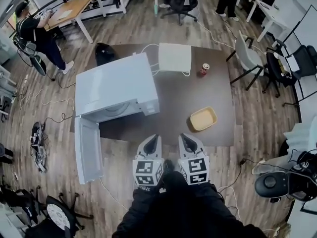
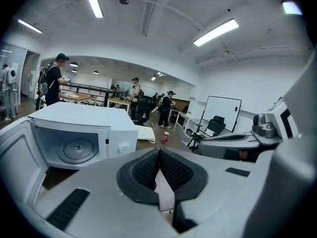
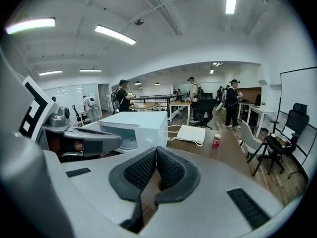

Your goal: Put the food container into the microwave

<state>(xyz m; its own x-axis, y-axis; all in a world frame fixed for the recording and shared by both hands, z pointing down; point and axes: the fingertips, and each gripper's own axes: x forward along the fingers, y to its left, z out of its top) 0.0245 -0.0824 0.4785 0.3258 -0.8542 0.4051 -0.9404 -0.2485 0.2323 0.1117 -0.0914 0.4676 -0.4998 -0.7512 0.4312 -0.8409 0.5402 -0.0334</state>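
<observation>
A yellow food container point(image 1: 203, 118) lies empty on the dark brown table point(image 1: 178, 90), near its front right. The white microwave point(image 1: 116, 91) stands on the table's left part with its door point(image 1: 88, 149) swung wide open toward me; its turntable point(image 2: 77, 150) shows inside. My left gripper point(image 1: 153, 142) and right gripper point(image 1: 186, 141) hang side by side at the table's front edge, both shut with nothing between the pads. In the left gripper view the pads point(image 2: 171, 170) touch at the tips; the right gripper's pads point(image 3: 140, 171) meet the same way.
A white bag point(image 1: 174, 58) and a red can point(image 1: 203, 69) sit at the table's far side. A grey chair point(image 1: 249, 59) stands to the right. People stand at the desks behind. Cables and equipment lie on the wooden floor at left and right.
</observation>
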